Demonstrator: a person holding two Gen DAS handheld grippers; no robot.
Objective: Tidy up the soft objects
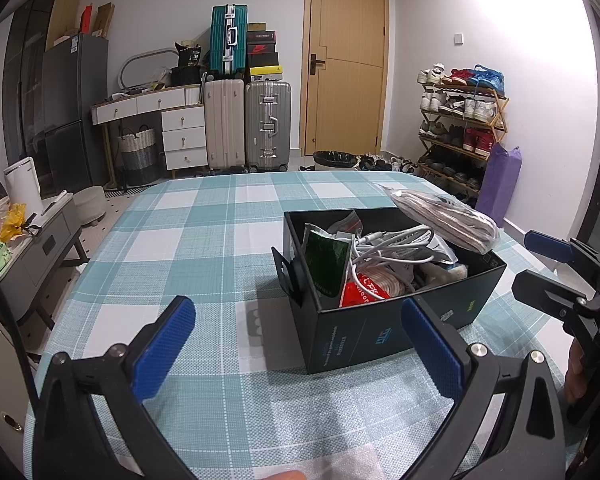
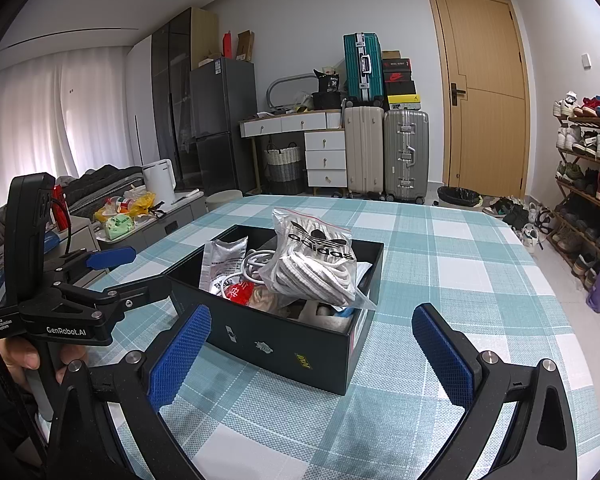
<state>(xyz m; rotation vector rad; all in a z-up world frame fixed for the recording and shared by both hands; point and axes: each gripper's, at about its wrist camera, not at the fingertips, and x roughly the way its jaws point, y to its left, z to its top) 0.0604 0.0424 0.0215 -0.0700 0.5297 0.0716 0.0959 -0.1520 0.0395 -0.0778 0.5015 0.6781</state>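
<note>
An open black box (image 1: 364, 328) (image 2: 284, 344) stands on the checked tablecloth, filled with soft items: a clear Adidas bag of white laces (image 2: 320, 264) (image 1: 444, 216) resting on top at its rim, white cables (image 1: 388, 248), a silver pouch (image 2: 224, 260), a green packet (image 1: 326, 260) and a red packet (image 1: 358, 292) (image 2: 240, 292). My left gripper (image 1: 300, 344) is open and empty, just in front of the box. My right gripper (image 2: 312, 352) is open and empty, its jaws wide before the box's near wall. Each gripper shows in the other's view (image 2: 116, 268) (image 1: 540, 268).
The table (image 1: 204, 240) carries a teal and white checked cloth. Beyond it stand suitcases (image 1: 268, 124), a white drawer desk (image 1: 180, 128), a door (image 1: 344, 60), a shoe rack (image 1: 460, 120) at right, a bin (image 1: 334, 160), and a low cabinet (image 1: 32, 248) at left.
</note>
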